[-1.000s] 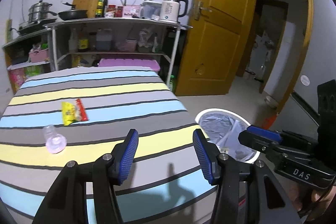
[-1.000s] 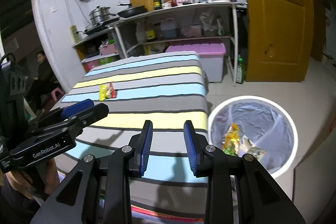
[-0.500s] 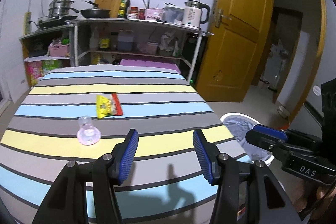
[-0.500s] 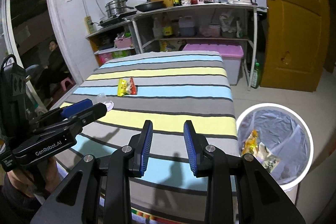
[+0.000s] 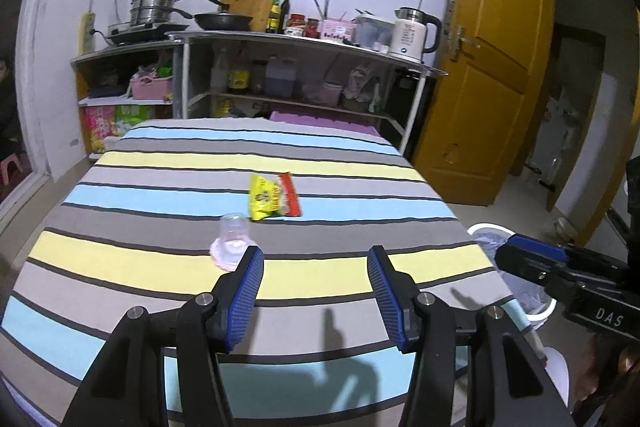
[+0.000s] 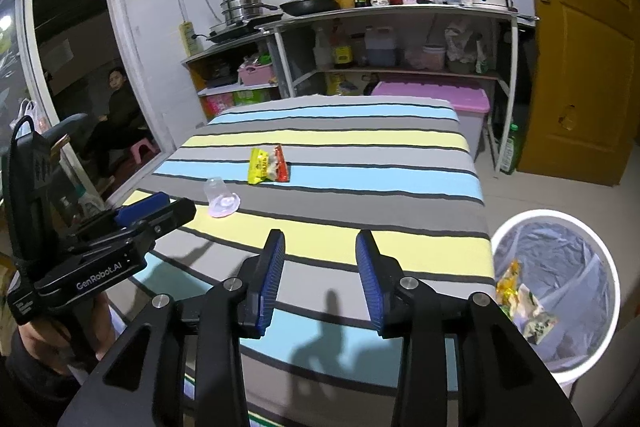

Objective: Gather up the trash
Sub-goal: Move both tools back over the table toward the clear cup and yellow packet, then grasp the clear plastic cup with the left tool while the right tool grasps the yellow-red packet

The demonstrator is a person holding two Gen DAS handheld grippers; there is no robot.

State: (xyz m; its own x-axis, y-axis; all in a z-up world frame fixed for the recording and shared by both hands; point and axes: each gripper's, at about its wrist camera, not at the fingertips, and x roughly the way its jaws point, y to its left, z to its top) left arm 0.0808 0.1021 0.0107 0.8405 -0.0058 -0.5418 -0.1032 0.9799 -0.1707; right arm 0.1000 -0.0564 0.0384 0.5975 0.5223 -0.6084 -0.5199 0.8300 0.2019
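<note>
left gripper (image 5: 315, 291) hung over striped table (image 5: 120, 195), jaws wide, empty. right gripper (image 6: 320, 275) just spread wider, also empty. best lowered left astride clear cup (image 5: 233, 241), right onto yellow wrapper (image 6: 267, 165) beyond, bin (image 6: 600, 247) alongside.

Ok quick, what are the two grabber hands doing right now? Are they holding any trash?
Left gripper: open, holding nothing.
Right gripper: open, jaws have just been opening wider, nothing between them.
</note>
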